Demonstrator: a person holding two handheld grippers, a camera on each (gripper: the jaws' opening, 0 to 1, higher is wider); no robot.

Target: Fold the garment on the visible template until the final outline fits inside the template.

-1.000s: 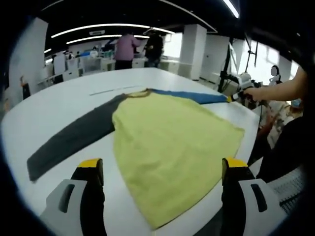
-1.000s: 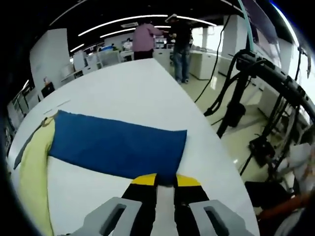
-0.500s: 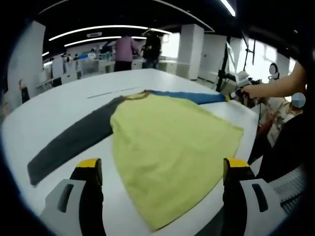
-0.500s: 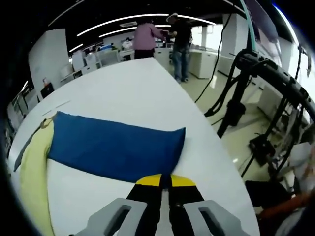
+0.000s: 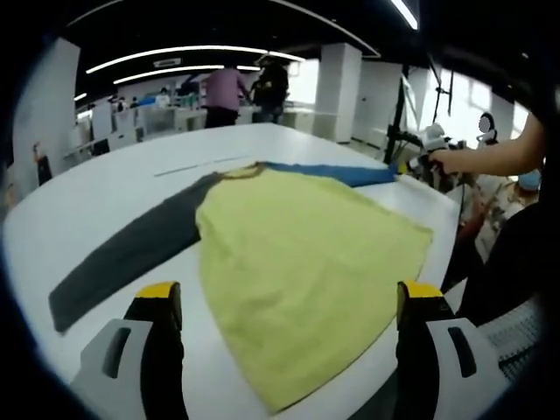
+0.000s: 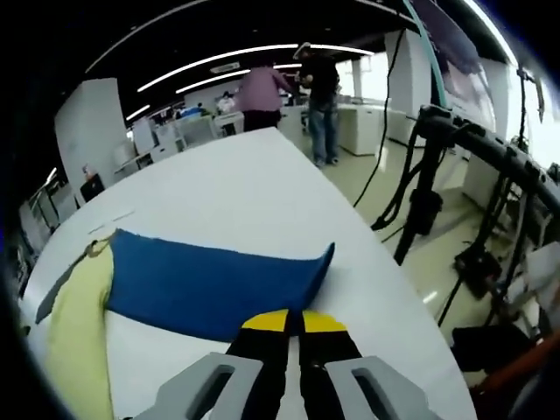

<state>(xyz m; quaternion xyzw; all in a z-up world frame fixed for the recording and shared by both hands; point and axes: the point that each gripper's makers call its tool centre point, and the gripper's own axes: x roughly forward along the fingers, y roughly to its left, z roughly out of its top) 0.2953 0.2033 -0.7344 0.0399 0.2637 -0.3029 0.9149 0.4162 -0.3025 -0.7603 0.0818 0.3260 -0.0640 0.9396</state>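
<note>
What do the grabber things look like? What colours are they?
Each gripper has pale grey plastic arms with slot-shaped holes, ending in black jaws capped with bright yellow tips. You can see this on the left gripper and on the right gripper.

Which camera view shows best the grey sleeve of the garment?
The left gripper view: the grey sleeve lies there at full length on the white table. The right gripper view catches just a thin grey strip of it.
</note>
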